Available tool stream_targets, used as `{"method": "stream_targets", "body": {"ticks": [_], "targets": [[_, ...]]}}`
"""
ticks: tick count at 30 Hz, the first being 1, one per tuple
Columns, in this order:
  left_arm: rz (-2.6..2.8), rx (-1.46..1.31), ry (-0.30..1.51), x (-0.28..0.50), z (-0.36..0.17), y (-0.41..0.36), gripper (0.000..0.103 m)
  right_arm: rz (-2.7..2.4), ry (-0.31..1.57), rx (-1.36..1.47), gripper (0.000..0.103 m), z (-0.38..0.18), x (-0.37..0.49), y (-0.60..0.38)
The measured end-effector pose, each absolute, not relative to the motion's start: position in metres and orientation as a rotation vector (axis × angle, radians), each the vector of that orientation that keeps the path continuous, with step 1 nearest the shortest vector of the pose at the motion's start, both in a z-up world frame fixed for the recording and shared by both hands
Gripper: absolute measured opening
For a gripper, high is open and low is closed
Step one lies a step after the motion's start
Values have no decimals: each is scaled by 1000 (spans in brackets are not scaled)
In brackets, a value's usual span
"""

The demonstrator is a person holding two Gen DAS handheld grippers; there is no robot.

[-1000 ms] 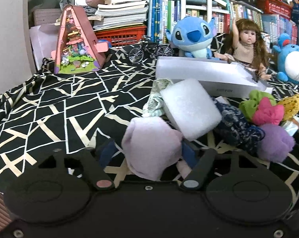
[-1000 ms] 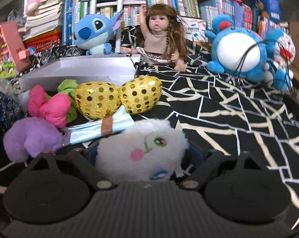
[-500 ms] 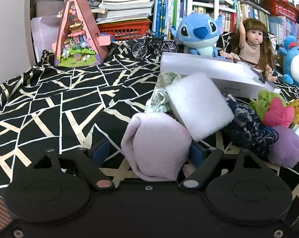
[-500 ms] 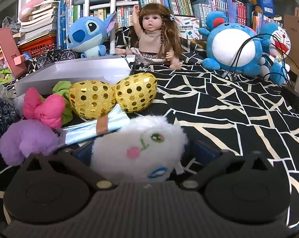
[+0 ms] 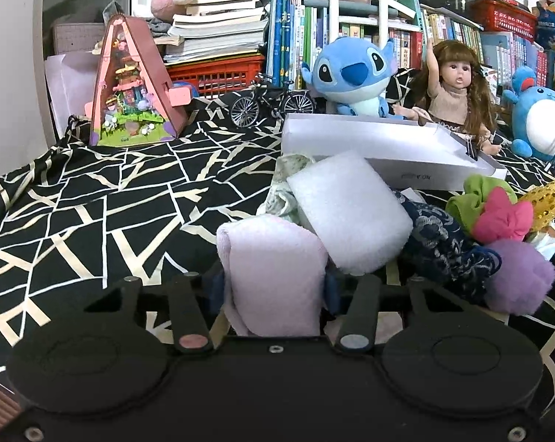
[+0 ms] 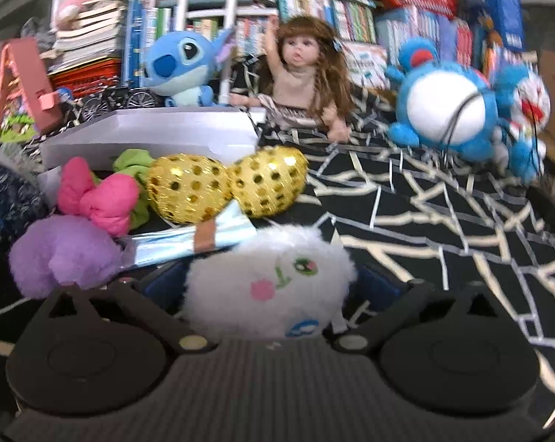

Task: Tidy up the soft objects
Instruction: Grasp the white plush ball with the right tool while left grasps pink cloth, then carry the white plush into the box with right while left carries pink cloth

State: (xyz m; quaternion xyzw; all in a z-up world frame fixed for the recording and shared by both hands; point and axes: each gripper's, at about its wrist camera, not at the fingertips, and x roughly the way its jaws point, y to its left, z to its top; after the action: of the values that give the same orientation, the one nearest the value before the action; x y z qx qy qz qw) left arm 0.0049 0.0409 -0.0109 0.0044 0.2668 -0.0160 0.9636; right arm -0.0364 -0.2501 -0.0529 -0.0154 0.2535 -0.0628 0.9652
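Left gripper clamped on a pale pink folded cloth, blue pads pressed into both sides, above the black cloth with cream lines. Touching the pink cloth's upper right edge: a white foam block, tilted, leaning over a greenish patterned fabric and a navy printed cloth.

Right gripper closed around a white fluffy plush with an embroidered face, held low over the same cloth. Just behind it, a silver-blue strip with a brown band, then two gold sequined puffs side by side.

Shared by both views: purple pompom, pink bow, green scrap, white flat box, blue Stitch plush, doll.

Only in the left view: foam block in full, triangular pink dollhouse seen whole, miniature bicycle sharp. Only in the right view: white plush, Doraemon toy at far right beside the round blue-and-white plush; right view blurred.
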Motion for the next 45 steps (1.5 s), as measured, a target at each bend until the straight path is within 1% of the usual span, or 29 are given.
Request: {"method": "stream_targets", "body": {"ticks": [1, 2, 3, 5, 7, 9, 11, 14, 18, 24, 30, 39, 45], "targets": [[-31, 5, 541, 4, -9, 42, 47, -125, 505, -56, 103, -52, -38, -247], [-30, -1, 541, 4, -8, 43, 47, -119, 502, -78, 99, -51, -38, -245], [-29, -7, 541, 4, -6, 45, 47, -113, 501, -94, 98, -49, -39, -243], [-25, -15, 537, 2, -3, 48, 47, -115, 509, -113, 91, -47, -39, -241], [-19, -20, 532, 1, 1, 52, 47, -114, 512, -113, 87, -44, -40, -241], [-11, -24, 531, 0, 3, 54, 47, -122, 506, -102, 85, -41, -42, -243], [-6, -30, 534, 1, 6, 56, 47, -122, 505, -83, 79, -38, -44, -246], [-8, -46, 547, 2, 12, 60, 47, -134, 496, -76, 77, -34, -47, -248], [-8, -69, 532, 5, 26, 69, 47, -149, 471, -70, 76, -23, -52, -251], [-31, -111, 492, 12, 54, 82, 47, -153, 389, -78, 76, 7, -60, -253], [-96, -149, 491, 30, 71, 82, 47, -115, 361, -65, 76, 30, -52, -252], [-224, -174, 545, 85, 89, 61, 47, -7, 373, -23, 76, 48, -12, -247], [-324, -189, 587, 136, 102, 36, 47, 54, 390, -32, 76, 57, 33, -239]]}}
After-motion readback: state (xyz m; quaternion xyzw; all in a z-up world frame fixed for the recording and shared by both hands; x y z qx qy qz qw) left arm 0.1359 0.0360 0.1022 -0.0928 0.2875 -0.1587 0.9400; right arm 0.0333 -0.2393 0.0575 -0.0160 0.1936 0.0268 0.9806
